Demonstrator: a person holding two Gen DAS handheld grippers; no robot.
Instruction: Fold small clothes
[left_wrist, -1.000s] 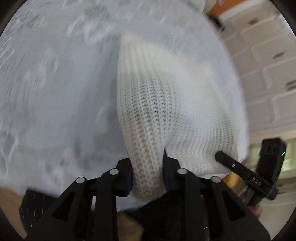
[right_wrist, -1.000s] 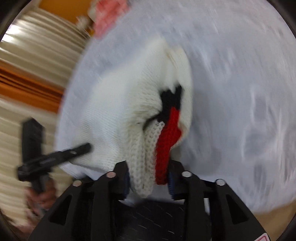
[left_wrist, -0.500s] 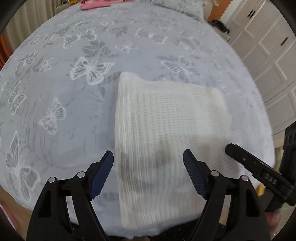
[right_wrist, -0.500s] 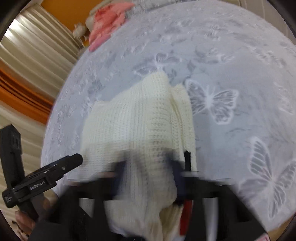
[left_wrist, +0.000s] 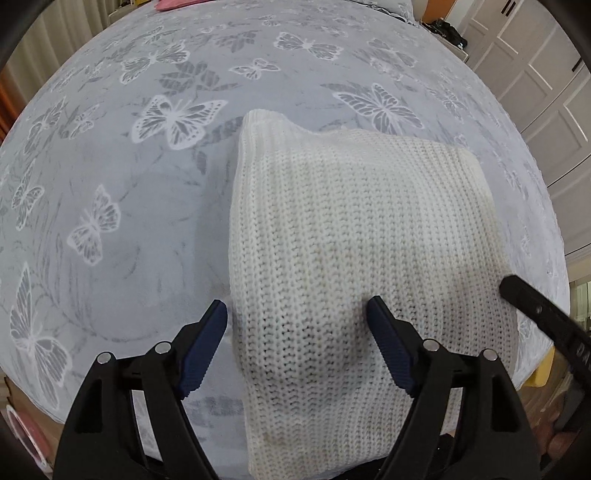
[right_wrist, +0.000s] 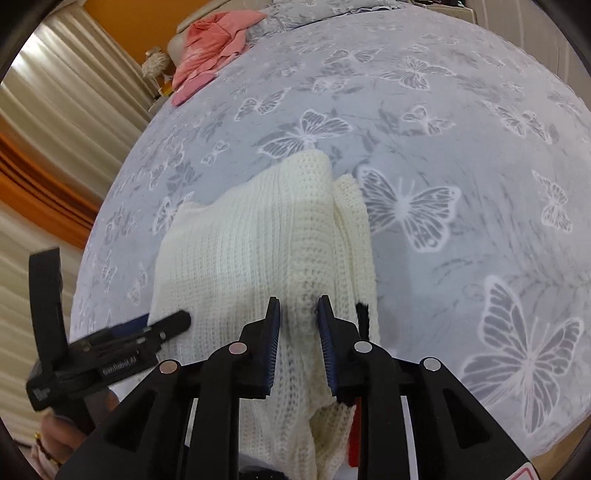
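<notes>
Reading "GenRobot.AI", left claw (right_wrist: 166, 325), sweater (right_wrist: 258, 236)

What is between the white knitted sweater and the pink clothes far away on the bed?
Only bare butterfly bedspread lies between the white knitted sweater and the pink clothes, seen in the right wrist view.

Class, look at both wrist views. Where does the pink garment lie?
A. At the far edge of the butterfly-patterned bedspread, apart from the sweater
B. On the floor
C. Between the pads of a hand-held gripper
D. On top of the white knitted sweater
A: the pink garment lies at the far edge of the bedspread, well apart from the white sweater.
</notes>
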